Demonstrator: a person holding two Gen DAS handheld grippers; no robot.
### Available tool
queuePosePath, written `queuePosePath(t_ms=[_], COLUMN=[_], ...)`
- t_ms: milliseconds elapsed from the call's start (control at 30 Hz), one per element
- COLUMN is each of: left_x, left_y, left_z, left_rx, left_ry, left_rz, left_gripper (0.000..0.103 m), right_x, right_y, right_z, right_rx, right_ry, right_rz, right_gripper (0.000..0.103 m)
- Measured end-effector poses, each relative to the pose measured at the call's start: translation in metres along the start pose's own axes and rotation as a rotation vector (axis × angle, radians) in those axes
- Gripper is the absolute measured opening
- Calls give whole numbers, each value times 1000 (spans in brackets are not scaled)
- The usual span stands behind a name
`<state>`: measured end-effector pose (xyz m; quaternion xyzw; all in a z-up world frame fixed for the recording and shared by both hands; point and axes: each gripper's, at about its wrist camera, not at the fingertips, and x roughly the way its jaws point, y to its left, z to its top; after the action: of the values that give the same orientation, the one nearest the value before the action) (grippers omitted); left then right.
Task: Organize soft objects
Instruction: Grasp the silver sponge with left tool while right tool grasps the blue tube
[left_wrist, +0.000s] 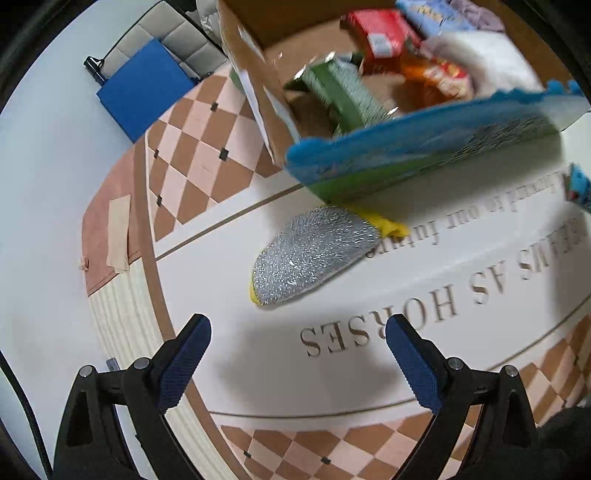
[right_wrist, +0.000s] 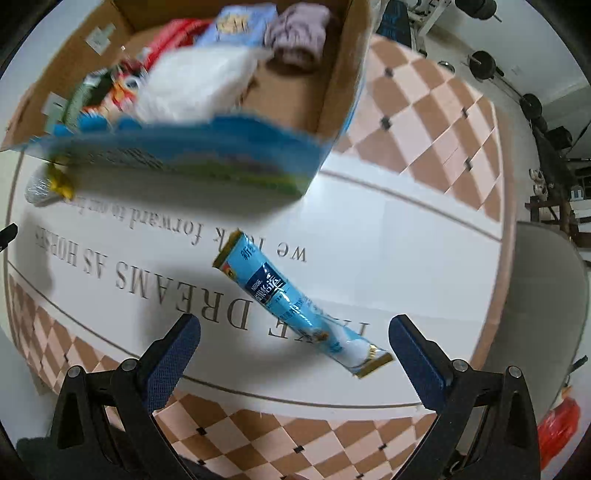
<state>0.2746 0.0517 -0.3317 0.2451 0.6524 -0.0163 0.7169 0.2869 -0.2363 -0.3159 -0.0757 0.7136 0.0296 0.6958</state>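
A cardboard box (left_wrist: 255, 88) with a blue printed front (left_wrist: 424, 147) stands on the round table and holds several soft packets and cloths. It also shows in the right wrist view (right_wrist: 332, 85). A silver and yellow scrub sponge (left_wrist: 314, 254) lies on the table in front of the box. My left gripper (left_wrist: 297, 350) is open and empty, a little short of the sponge. A long light-blue sachet (right_wrist: 291, 299) lies on the table in the right wrist view. My right gripper (right_wrist: 295, 350) is open and empty, with the sachet's near end between its fingers.
The round table (right_wrist: 406, 240) has a white top with printed words and a checkered rim. A blue pad (left_wrist: 144, 88) lies on a chair beyond the table. Gym weights (right_wrist: 484, 62) and a grey chair (right_wrist: 546, 280) stand to the right.
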Motion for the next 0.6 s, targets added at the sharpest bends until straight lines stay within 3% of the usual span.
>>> queuePosePath(t_ms=[233, 500, 533, 600], left_x=[24, 40, 40, 41], left_y=[-6, -31, -35, -43], left_z=[17, 32, 32, 30], left_rx=[87, 272, 292, 316], left_ry=[-10, 3, -1, 0], left_rz=[62, 9, -5, 0], left_gripper=[97, 97, 93, 57], right_x=[42, 68, 70, 74], right_y=[3, 10, 11, 12], right_z=[5, -3, -4, -8], right_rx=[33, 11, 12, 15], right_ry=[56, 107, 111, 116], right_rz=[-3, 14, 19, 25], right_gripper=[103, 103, 103, 99])
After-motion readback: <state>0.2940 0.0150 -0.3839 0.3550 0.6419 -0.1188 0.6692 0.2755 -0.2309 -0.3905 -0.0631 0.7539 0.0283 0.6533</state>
